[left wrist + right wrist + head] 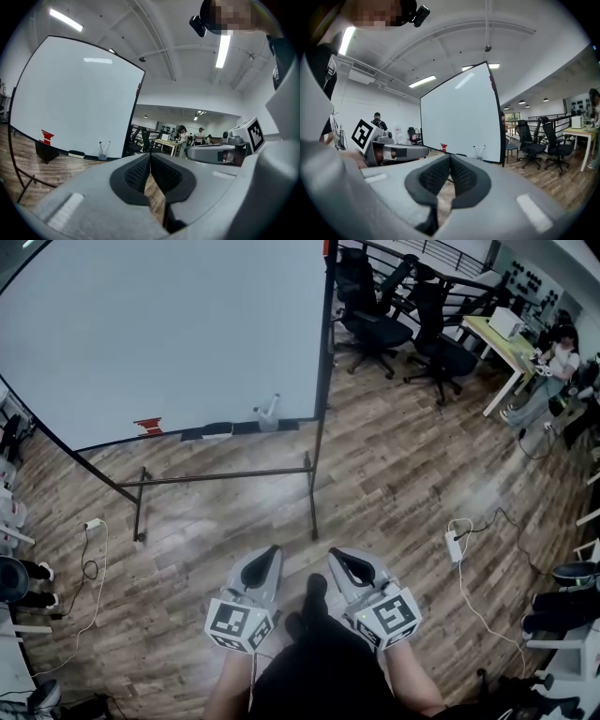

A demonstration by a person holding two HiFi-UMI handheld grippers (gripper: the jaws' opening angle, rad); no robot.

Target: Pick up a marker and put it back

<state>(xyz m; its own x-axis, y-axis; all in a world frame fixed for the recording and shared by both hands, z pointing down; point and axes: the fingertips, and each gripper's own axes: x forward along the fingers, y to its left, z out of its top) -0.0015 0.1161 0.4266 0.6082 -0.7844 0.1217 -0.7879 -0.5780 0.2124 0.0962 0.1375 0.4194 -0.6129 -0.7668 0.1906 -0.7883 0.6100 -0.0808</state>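
A clear cup with two markers (268,412) stands on the whiteboard's ledge; it also shows in the left gripper view as the marker cup (103,151) and in the right gripper view as the marker cup (479,153). Both grippers hang low near the person's body, far from the board. My left gripper (272,551) is shut with nothing between its pads. My right gripper (335,555) is shut and empty too. From the left gripper view my left gripper (150,154) points at the board, and so does my right gripper (450,156).
A large whiteboard (159,334) on a metal stand (225,479) fills the upper left; a red object (148,426) and an eraser (216,431) lie on its ledge. Office chairs (375,320), a desk (511,343) and a seated person stand at upper right. Cables and a power strip (455,545) lie on the wood floor.
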